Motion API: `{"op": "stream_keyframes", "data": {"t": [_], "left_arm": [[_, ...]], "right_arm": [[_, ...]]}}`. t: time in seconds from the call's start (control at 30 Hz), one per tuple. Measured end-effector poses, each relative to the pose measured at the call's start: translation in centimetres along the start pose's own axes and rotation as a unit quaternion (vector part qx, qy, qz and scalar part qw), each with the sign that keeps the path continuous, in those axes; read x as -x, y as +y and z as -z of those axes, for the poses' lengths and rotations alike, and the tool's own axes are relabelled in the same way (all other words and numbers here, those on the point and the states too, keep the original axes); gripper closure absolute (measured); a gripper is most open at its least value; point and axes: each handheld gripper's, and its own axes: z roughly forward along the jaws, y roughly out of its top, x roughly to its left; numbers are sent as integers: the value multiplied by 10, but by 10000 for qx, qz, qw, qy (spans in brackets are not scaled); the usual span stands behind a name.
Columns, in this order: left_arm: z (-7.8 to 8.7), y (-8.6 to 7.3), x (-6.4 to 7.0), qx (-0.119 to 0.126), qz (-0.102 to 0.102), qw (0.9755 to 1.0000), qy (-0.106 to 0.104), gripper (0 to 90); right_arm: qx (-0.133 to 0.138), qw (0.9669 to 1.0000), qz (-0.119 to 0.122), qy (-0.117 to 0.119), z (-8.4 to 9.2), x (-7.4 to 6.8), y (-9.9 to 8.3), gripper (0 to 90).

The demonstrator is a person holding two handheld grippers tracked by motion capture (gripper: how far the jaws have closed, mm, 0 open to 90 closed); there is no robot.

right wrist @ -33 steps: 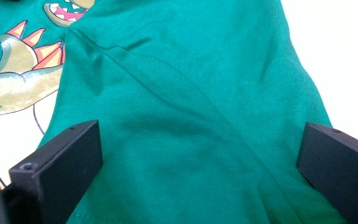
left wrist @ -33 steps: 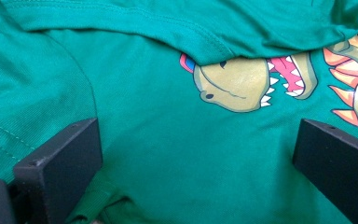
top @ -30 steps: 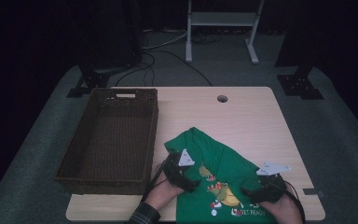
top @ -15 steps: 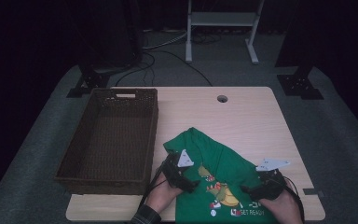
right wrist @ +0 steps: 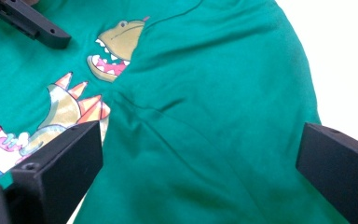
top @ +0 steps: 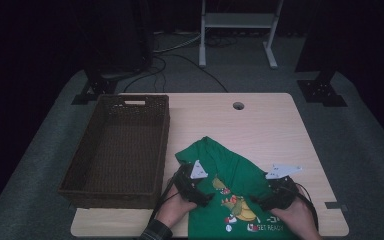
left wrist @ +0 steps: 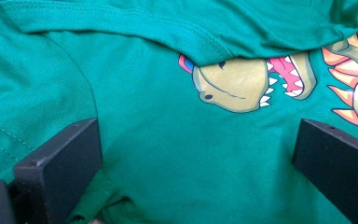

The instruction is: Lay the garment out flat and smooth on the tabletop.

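A green T-shirt (top: pixel 235 170) with a dinosaur print (top: pixel 235 202) lies crumpled at the table's front, right of the middle. My left gripper (top: pixel 200 192) rests low on its left part, jaws wide open over the fabric (left wrist: pixel 196 140) just below the dinosaur's head (left wrist: pixel 233 84). On the shirt's right side, my right gripper (top: pixel 270 200) is also open, with a folded green layer (right wrist: pixel 200 140) between its jaws. A fold of the shirt covers part of the print. The left gripper's jaw shows far off in the right gripper view.
A dark wicker basket (top: pixel 80 175) with nothing in it stands on the left half of the wooden table (top: pixel 260 120). A cable hole (top: pixel 238 106) sits near the far edge. Dark stands and cables lie on the floor beyond.
Almost nothing. My right gripper has shifted slightly left over the shirt; the left gripper and the shirt stay put.
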Motion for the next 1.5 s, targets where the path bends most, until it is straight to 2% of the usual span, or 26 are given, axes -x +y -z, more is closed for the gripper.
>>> {"op": "stream_keyframes", "data": {"t": [0.17, 0.23, 0.4, 0.53, 0.77, 0.97, 1.17, 1.5], "left_arm": [[0, 0, 0, 0, -1, 10000, 4, 7], [0, 0, 0, -1, 2, 10000, 5, 6], [0, 0, 0, -5, 1, 10000, -1, 6], [0, 0, 0, -4, 2, 10000, 9, 6], [0, 0, 0, -4, 18, 10000, 5, 6], [0, 0, 0, -6, 17, 10000, 0, 7], [0, 0, 0, -6, 14, 10000, 3, 7], [0, 0, 0, -4, 25, 10000, 10, 7]], "right_arm": [[86, 9998, 87, 132, -1, -3, 8, 0], [129, 9993, 146, 308, -2, -5, 11, 52], [76, 9987, 199, 471, -8, -10, 16, 61], [68, 9976, 352, 597, -11, -15, 18, 139], [-19, 9964, 604, 592, -16, -19, 20, 232], [-87, 9958, 721, 559, -22, -22, 20, 300], [-267, 9948, 833, 527, -31, -26, 21, 385], [-335, 9935, 998, 423, -33, -30, 20, 638]]}}
